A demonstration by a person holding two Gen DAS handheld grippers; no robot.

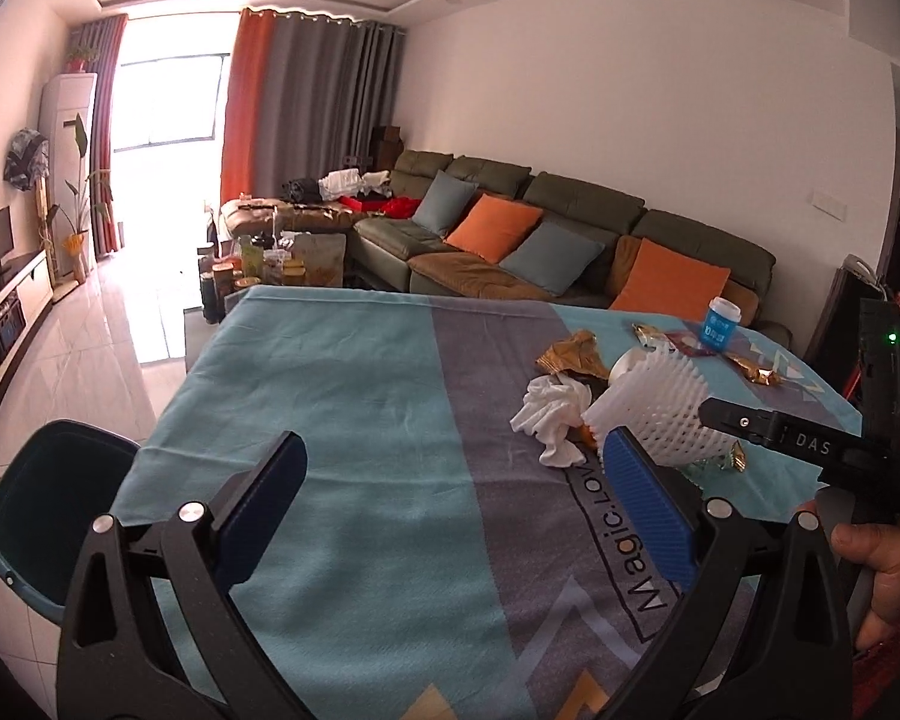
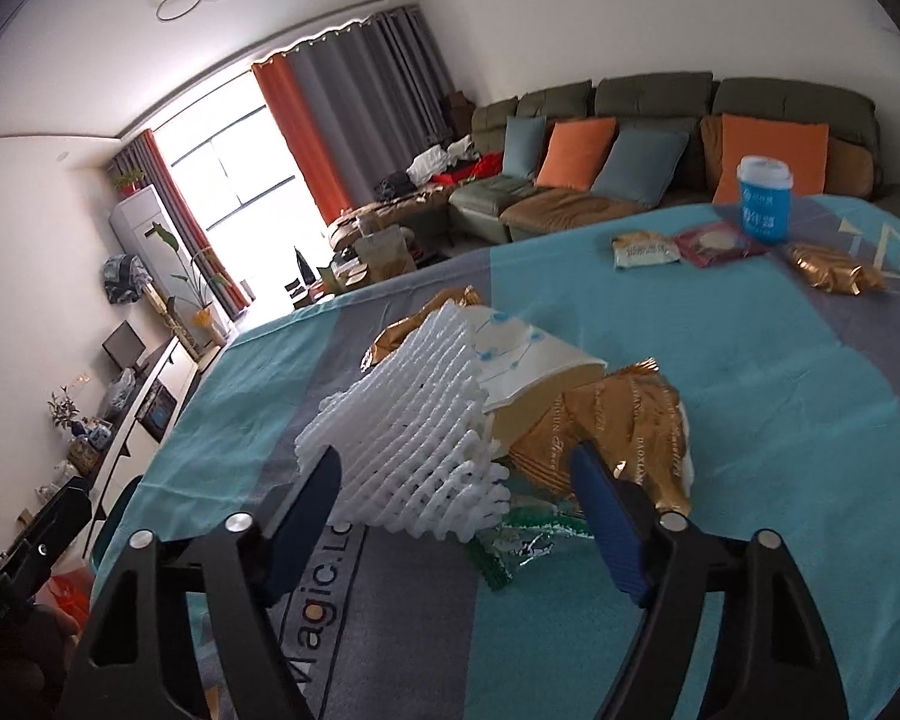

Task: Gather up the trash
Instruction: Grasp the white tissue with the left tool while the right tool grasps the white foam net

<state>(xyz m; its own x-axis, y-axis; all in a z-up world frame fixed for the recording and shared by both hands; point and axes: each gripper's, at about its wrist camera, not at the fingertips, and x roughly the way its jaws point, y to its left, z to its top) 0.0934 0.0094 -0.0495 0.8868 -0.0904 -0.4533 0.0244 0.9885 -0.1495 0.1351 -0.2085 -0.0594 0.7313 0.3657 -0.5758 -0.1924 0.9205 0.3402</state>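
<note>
A white foam net sleeve (image 1: 660, 408) lies on the cloth-covered table (image 1: 342, 420) around a paper cup (image 2: 528, 360). Next to it are a crumpled white tissue (image 1: 552, 414), gold wrappers (image 1: 573, 354) and a green wrapper (image 2: 516, 546). My left gripper (image 1: 450, 480) is open and empty above the table, left of the pile. My right gripper (image 2: 456, 492) is open just in front of the foam sleeve (image 2: 414, 444) and a gold wrapper (image 2: 618, 426); it also shows in the left wrist view (image 1: 726, 417). A dark teal bin (image 1: 42, 510) stands at the table's left edge.
A blue cup (image 2: 763, 198), snack packets (image 2: 645, 249) and another gold wrapper (image 2: 834, 267) lie at the far right of the table. A green sofa (image 1: 540, 228) with cushions stands behind. A TV bench (image 1: 6, 312) runs along the left wall.
</note>
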